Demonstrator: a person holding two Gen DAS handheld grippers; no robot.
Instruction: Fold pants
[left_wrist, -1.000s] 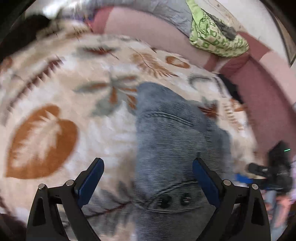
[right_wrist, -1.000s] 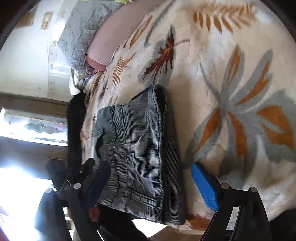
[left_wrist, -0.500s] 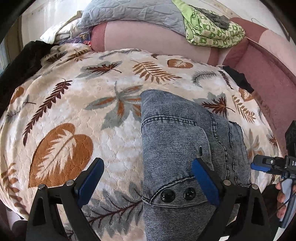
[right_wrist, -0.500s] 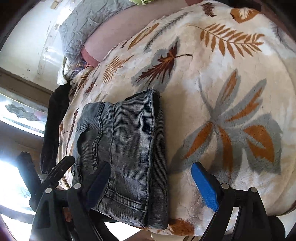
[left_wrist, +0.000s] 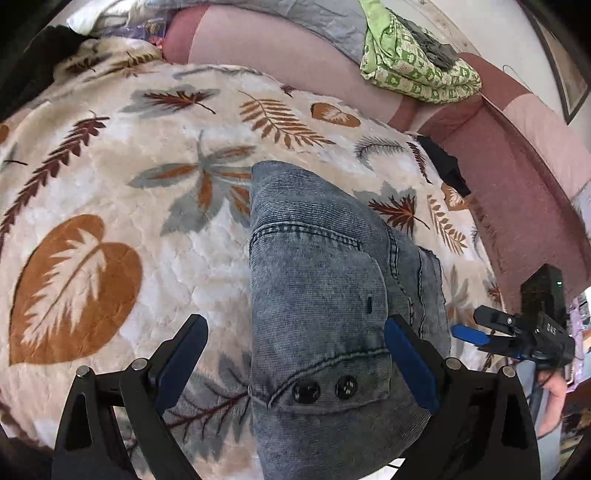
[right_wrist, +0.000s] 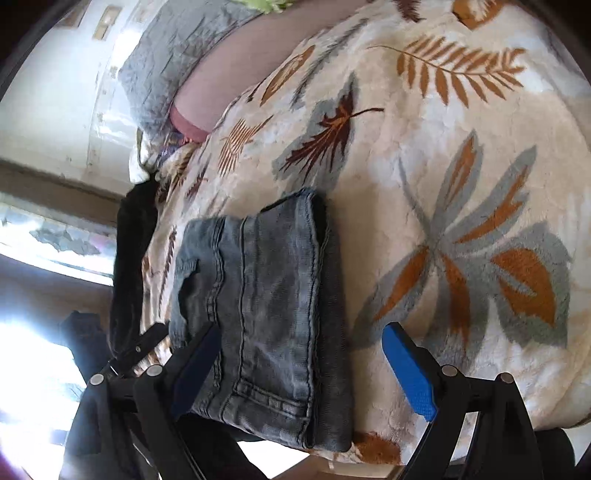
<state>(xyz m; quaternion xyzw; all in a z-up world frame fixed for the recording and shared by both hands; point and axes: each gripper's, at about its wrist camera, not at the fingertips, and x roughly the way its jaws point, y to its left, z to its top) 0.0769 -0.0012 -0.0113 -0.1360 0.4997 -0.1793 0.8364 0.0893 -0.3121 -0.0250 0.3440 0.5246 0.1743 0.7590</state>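
The pants (left_wrist: 321, 295) lie folded into a small thick block on the leafy blanket (left_wrist: 110, 184), near its front edge. A moment ago my view was blurry from moving; now it is sharp and calm, so I think the folding is about done. My left claw (left_wrist: 295, 354) is wide open above the pants and holds nothing. My right claw (right_wrist: 299, 365) is wide open too, holding nothing.

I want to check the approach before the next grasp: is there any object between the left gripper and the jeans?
Nothing visible is. The left gripper hangs open right over the folded jeans on the leaf blanket.
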